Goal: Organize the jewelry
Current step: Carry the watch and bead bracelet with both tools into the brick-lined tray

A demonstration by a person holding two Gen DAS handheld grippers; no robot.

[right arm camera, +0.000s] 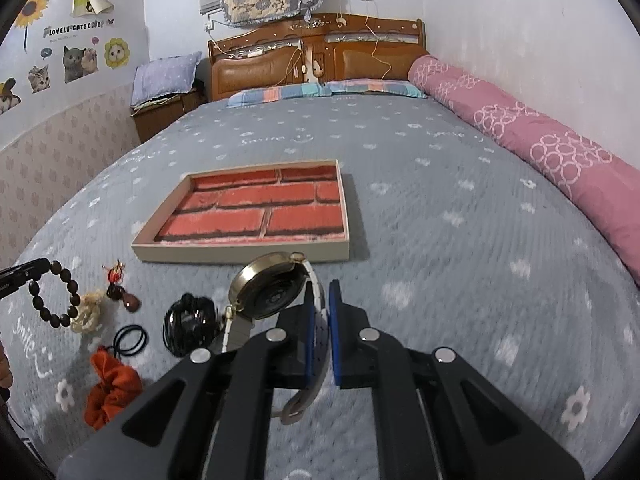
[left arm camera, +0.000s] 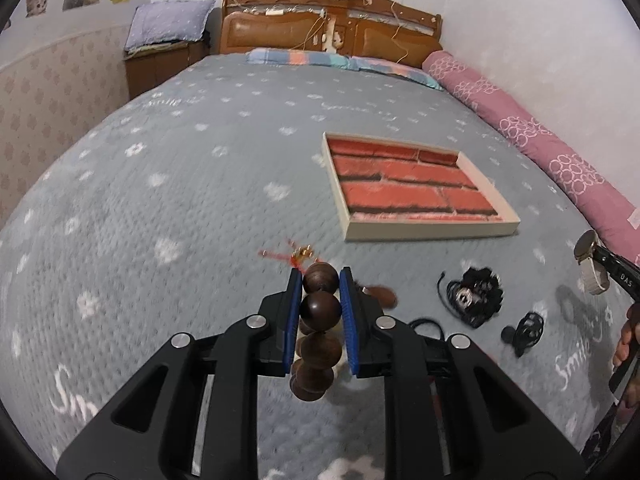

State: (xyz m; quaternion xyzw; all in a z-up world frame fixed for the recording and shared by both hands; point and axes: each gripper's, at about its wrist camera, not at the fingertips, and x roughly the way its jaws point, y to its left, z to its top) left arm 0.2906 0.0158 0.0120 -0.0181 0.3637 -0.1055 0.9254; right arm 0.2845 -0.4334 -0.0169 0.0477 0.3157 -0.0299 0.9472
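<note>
Left claw [left arm camera: 320, 280]: clamped on a dark wooden bead bracelet [left arm camera: 318, 308], lifted above the bed [left arm camera: 180, 160].
Right claw [right arm camera: 322, 292]: clamped on the pale strap of a gold-rimmed watch [right arm camera: 272, 292], also held above the bed.
Tray [right arm camera: 240, 250], brick-patterned lining: lies on the bedspread, nothing in it.
Black hair ties [right arm camera: 130, 340], orange scrunchie [right arm camera: 112, 392]: on the bedspread near the claws.

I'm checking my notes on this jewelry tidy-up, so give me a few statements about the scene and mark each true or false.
1. The left tongs grip a string of dark wooden beads. True.
2. The right tongs are empty. False: they hold a gold-rimmed watch by its pale strap.
3. The brick-patterned tray already holds jewelry. False: nothing lies in it.
4. An orange scrunchie lies on the bedspread. True.
5. The tray sits on the floor. False: on the bedspread.
</note>
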